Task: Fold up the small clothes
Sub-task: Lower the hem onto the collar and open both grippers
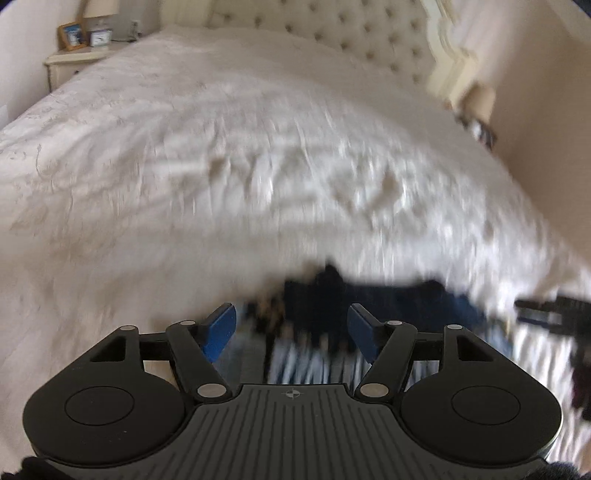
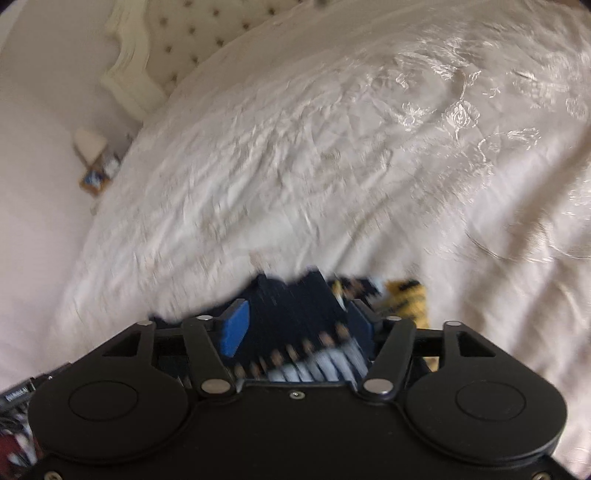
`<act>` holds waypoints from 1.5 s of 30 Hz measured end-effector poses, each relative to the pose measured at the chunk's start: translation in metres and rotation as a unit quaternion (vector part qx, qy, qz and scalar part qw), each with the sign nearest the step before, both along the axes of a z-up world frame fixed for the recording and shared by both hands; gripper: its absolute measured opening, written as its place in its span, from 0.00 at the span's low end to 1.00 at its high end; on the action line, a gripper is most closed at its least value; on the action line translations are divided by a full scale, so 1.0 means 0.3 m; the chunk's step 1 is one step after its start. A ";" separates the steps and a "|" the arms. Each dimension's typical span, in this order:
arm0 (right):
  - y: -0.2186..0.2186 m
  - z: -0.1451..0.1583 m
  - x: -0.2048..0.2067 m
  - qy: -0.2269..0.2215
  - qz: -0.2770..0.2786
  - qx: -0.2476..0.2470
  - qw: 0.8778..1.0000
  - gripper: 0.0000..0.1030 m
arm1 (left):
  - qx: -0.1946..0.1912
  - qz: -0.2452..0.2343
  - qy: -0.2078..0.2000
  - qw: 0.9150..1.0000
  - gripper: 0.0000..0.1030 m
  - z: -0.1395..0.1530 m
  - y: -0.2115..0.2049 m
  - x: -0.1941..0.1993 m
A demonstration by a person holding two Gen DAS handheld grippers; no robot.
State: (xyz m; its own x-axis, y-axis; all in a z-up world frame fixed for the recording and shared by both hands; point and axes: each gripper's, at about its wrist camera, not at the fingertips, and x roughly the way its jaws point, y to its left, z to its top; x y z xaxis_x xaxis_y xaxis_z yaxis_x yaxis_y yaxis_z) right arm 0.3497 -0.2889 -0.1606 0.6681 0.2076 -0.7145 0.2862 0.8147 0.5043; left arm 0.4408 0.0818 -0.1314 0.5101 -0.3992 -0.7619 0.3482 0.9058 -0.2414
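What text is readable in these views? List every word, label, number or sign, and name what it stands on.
None can be read.
White lettering on a black strip at the right wrist view's lower left edge: too blurred.
Small white bedside clock: face too small.
Crosshair mark, no words, on the left hand-held gripper.

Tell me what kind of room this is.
A bedroom, most likely: a bed with a pale bedspread fills both views, a tufted headboard stands behind it, and a nightstand with a framed photo sits beside it.
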 end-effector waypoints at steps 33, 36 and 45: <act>0.078 -0.148 -0.184 0.121 0.089 -0.130 0.980 0.26 | 0.066 0.029 0.117 0.990 0.34 -0.222 0.040 -0.152; 0.072 -0.149 -0.182 0.124 0.074 -0.126 0.982 0.35 | 0.094 0.020 0.106 0.990 0.34 -0.206 0.031 -0.163; 0.029 -0.100 -0.229 0.086 0.020 -0.117 0.989 0.79 | 0.108 -0.003 0.022 0.994 0.57 -0.023 -0.049 -0.174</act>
